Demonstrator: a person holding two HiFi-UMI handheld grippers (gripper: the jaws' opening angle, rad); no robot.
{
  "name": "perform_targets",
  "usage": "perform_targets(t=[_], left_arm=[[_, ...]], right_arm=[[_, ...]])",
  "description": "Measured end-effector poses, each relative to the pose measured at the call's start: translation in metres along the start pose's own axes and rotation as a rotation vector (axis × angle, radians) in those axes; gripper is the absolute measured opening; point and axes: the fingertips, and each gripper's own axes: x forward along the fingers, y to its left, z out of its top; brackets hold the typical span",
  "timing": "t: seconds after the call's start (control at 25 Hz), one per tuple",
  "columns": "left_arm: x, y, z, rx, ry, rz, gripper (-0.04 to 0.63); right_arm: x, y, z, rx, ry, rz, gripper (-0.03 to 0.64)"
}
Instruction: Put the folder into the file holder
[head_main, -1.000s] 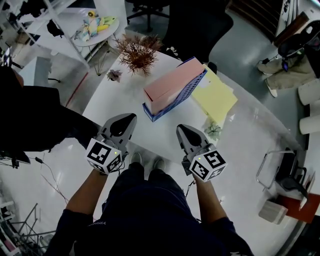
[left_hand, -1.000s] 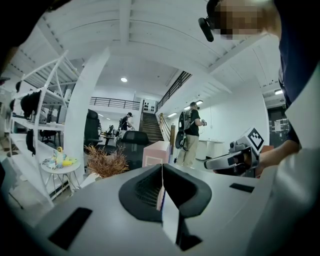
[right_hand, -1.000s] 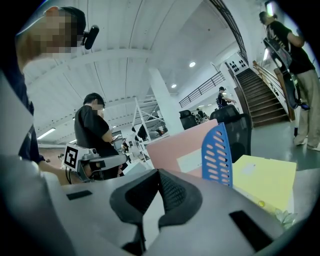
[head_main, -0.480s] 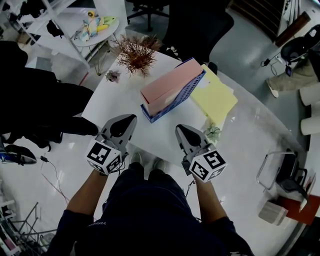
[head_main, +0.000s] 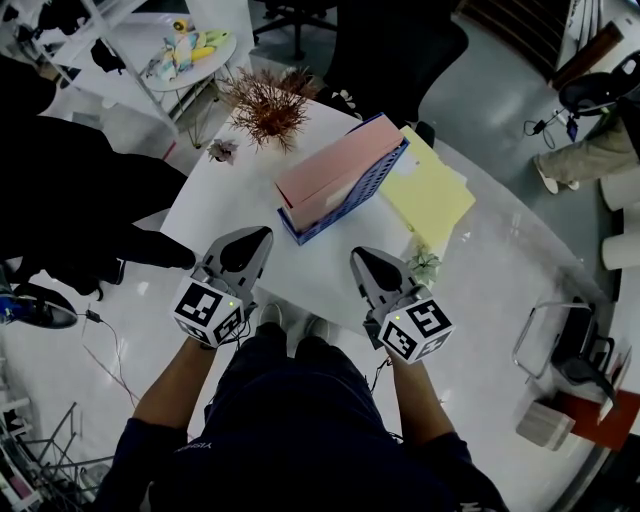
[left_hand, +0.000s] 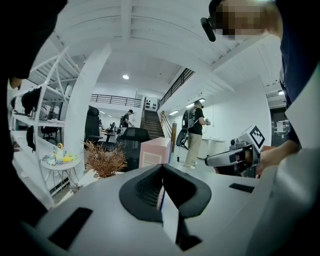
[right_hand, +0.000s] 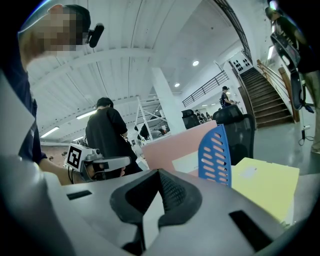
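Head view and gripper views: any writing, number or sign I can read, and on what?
No text can be read in any view.
White label on the file holder's pink side: too blurred to read.
Marker cubes on the left gripper and right gripper: black-and-white square patterns, no letters.
Print on the person's dark shirt: too small to read.

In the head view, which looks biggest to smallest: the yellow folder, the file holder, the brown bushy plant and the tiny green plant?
1. file holder, only a little bigger than the next
2. yellow folder
3. brown bushy plant
4. tiny green plant
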Motion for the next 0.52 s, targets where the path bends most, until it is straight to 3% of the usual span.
perform_targets(t=[0.52], left_arm=[[0.0023,0.0023,-0.0029,0.000,0.012,0.014,0.033]], right_arm=[[0.0012,-0.0036,-0.0008,-0.004,0.005,0.001,0.003]])
